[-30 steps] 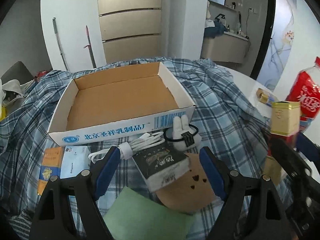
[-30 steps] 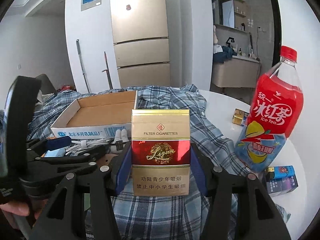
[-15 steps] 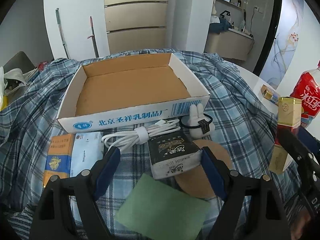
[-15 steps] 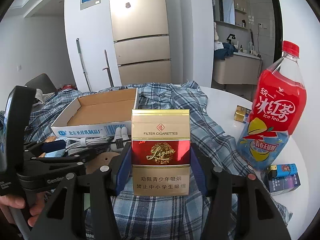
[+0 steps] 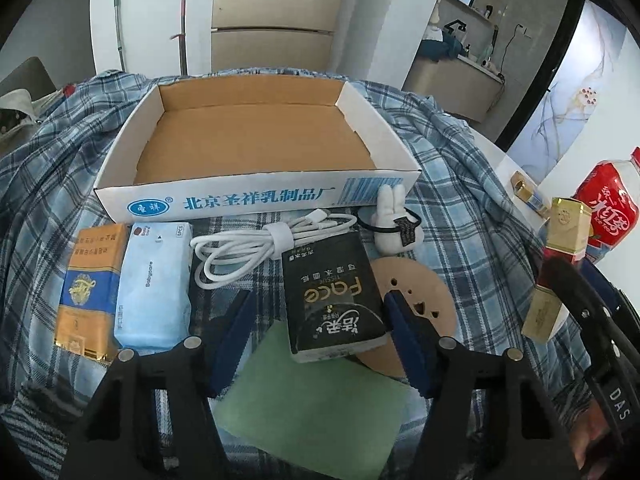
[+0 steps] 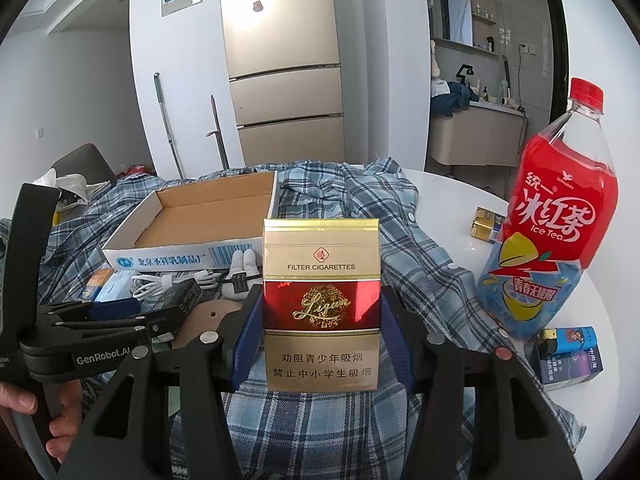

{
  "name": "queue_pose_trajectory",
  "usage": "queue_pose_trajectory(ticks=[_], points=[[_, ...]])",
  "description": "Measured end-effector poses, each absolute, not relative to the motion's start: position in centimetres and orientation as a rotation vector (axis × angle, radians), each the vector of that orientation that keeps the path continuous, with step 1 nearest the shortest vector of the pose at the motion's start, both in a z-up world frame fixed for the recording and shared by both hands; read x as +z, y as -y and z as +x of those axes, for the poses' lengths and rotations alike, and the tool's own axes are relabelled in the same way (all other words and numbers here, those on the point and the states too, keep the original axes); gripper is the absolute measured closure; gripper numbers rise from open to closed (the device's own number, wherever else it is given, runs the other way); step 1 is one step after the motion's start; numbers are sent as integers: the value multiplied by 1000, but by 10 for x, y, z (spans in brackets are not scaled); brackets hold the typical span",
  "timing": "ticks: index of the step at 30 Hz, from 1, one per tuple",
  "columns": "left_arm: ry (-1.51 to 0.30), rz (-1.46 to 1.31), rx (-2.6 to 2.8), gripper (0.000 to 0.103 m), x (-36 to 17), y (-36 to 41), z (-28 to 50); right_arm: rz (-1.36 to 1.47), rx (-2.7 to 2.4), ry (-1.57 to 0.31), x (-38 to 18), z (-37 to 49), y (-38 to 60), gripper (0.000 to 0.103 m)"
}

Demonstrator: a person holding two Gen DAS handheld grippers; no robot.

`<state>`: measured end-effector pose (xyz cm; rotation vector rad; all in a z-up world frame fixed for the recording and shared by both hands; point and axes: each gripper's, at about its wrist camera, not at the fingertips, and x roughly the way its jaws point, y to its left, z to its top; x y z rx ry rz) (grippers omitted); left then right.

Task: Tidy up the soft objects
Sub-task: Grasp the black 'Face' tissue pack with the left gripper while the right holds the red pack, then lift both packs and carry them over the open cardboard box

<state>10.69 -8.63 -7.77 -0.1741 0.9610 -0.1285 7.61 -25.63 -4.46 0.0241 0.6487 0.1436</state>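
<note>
My left gripper [image 5: 318, 312] is open, its blue fingers on either side of a black "Face" tissue pack [image 5: 332, 294] that lies on the plaid cloth. An empty cardboard tray [image 5: 256, 196] sits just beyond. A white cable [image 5: 256, 246], a small white rabbit plush [image 5: 394, 224], a blue Babycare wipes pack [image 5: 154, 280] and an orange pack [image 5: 90, 284] lie in front of the tray. My right gripper [image 6: 320, 316] is shut on a red and gold cigarette pack [image 6: 320, 304], held upright above the cloth; it also shows in the left wrist view [image 5: 558, 264].
A red iced tea bottle [image 6: 548, 232] stands on the white table at the right, with a lighter and small boxes [image 6: 568, 352] beside it. A green sheet [image 5: 316, 392] and a brown cardboard disc [image 5: 424, 292] lie under the tissue pack. The left gripper shows in the right wrist view [image 6: 120, 312].
My left gripper has moved forward and down, so the tissue pack now lies between its fingers. The right gripper has kept hold of the cigarette pack and barely moved.
</note>
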Motion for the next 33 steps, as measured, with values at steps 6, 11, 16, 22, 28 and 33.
queue_pose_trajectory(ticks=[6,11,16,22,28,33], points=[[-969,-177,-143,55,-81,82,112,21,145,-655,-46,78,255,48],[-908,-103,-165,55,-71,86,100,24,153,-651,-46,77,255,48],[-748,-10,-195,55,-54,77,64,4,170,-598,-41,68,253,48],[-514,-71,-192,55,-22,50,25,-50,238,-504,-32,52,241,48],[-393,-53,-191,55,-2,41,0,-42,298,-447,-27,44,240,48],[-332,-79,-184,55,28,24,-14,-60,275,-421,-22,38,241,48]])
